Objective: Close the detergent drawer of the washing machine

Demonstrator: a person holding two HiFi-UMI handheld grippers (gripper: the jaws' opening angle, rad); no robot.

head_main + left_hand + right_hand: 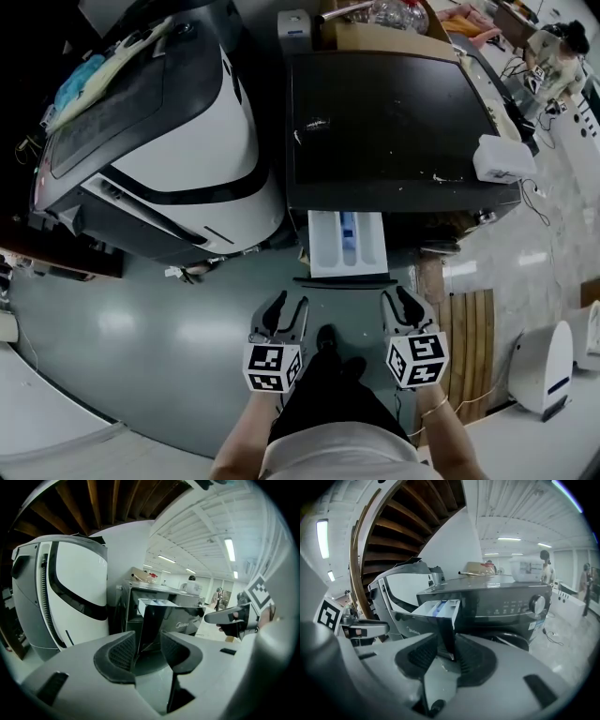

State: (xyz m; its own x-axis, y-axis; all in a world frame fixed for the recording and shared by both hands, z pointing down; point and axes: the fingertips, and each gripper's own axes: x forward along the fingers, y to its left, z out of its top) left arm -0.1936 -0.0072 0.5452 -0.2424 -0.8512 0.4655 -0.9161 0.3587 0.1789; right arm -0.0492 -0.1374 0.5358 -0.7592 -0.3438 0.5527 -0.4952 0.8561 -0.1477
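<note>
- The detergent drawer (pixel 347 244) stands pulled out from the upper left of the washing machine (pixel 384 122) front, so closing it is all still to do.
- The left gripper (pixel 284 314) and right gripper (pixel 398 307) hover short of it, fingers (pixel 123 652) released and holding nothing.
- The drawer's compartments are probably empty, but they are too small to tell.
</note>
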